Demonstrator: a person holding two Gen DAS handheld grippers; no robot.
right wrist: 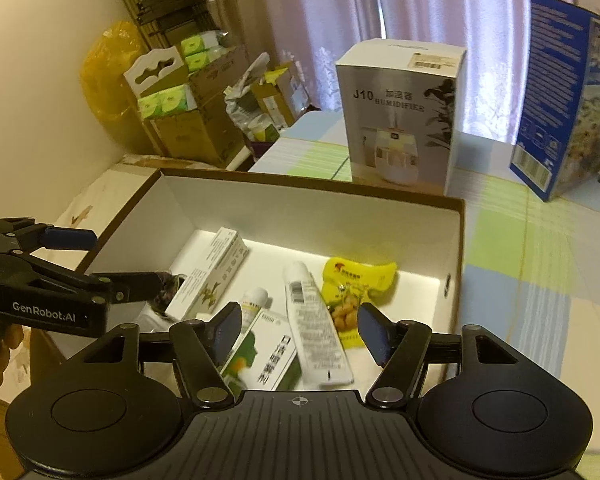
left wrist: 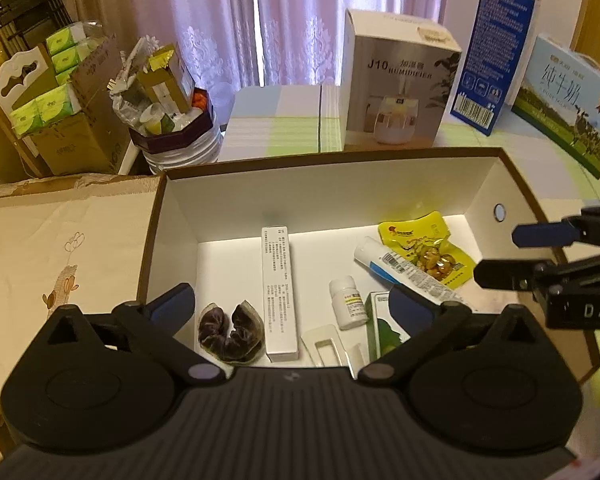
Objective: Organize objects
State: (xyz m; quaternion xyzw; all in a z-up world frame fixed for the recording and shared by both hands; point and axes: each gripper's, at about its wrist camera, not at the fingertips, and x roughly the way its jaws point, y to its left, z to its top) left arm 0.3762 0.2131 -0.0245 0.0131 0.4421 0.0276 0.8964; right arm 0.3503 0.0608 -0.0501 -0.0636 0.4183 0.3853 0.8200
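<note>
Left wrist view: the left gripper hangs over the near side of the box, its fingers spread wide and holding nothing. Between them lie a dark scrunchie, a long white carton, a small bottle and a green carton. Further ahead to the right are a tube and a yellow snack bag. The right gripper enters from the right, also spread.

Right wrist view: the right gripper is spread and empty above the tube, with the green carton by its left finger and the snack bag ahead. The left gripper comes in from the left.
</note>
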